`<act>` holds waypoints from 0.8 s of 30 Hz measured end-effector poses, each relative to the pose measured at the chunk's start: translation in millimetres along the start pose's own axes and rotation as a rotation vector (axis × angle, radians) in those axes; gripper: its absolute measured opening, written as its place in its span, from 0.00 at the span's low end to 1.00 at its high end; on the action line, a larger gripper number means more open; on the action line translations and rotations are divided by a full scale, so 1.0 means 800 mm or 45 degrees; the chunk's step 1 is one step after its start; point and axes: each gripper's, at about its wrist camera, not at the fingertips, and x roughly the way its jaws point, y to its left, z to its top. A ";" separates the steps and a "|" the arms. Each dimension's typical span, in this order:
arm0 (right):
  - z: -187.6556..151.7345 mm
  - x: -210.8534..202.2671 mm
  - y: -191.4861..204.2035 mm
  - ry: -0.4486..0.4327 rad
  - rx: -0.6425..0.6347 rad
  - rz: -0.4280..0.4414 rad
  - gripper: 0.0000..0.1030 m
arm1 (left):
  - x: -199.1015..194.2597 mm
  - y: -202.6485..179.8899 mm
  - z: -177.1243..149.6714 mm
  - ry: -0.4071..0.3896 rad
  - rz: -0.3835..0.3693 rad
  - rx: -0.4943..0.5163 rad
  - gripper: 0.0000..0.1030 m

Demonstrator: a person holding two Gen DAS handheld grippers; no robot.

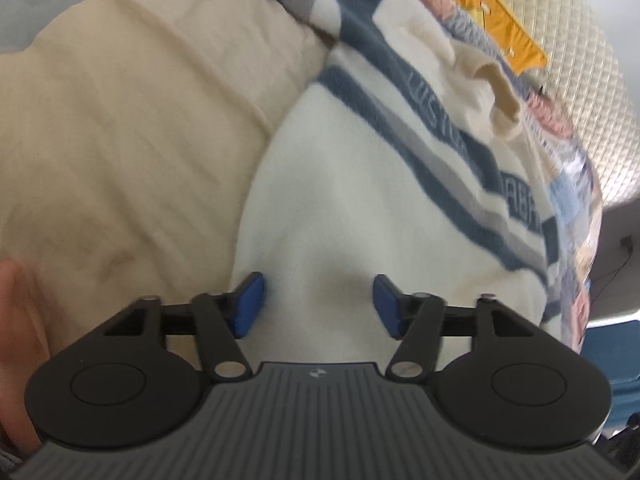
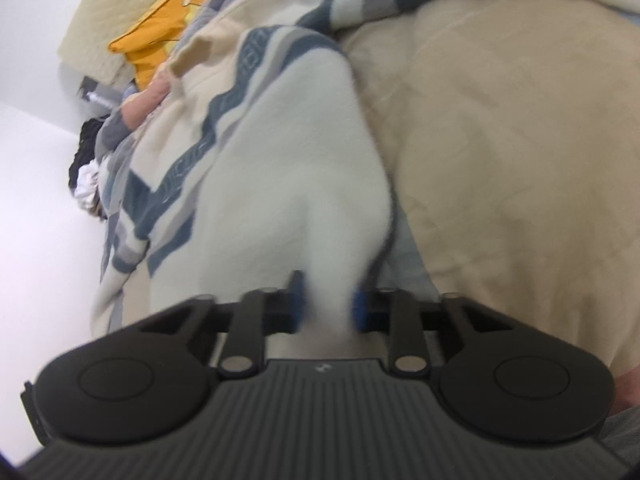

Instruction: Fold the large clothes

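A: How many garments can you count?

B: One white fleece sweater (image 1: 360, 184) with navy and grey stripes lies on the beige bedsheet (image 1: 132, 128). One yellow garment (image 1: 500, 12) sits beyond.

A: Your grippers?

B: Your left gripper (image 1: 318, 306) is spread wide over the sweater. Your right gripper (image 2: 326, 300) clenches a white fold near the sweater's edge; bare sheet lies alongside.

A home bedroom; a bed (image 1: 120, 128) with beige sheet, quilted headboard (image 1: 576, 60) at one o'clock, heaped clothes (image 2: 86, 172) at nine.
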 end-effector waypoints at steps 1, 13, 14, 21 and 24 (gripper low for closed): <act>0.001 -0.004 0.003 -0.008 -0.021 0.004 0.16 | 0.001 -0.003 0.001 0.013 0.022 0.019 0.37; 0.034 -0.100 0.046 -0.111 -0.359 -0.029 0.13 | -0.100 -0.028 0.040 0.029 -0.297 0.100 0.12; 0.035 -0.105 0.049 -0.104 -0.389 -0.045 0.13 | -0.106 -0.028 0.042 0.032 -0.284 0.118 0.12; 0.016 -0.085 0.056 0.020 -0.548 -0.195 0.13 | -0.092 -0.019 0.040 0.115 -0.117 0.133 0.12; 0.011 -0.071 0.045 0.061 -0.530 -0.255 0.13 | -0.070 -0.014 0.034 0.159 -0.029 0.168 0.12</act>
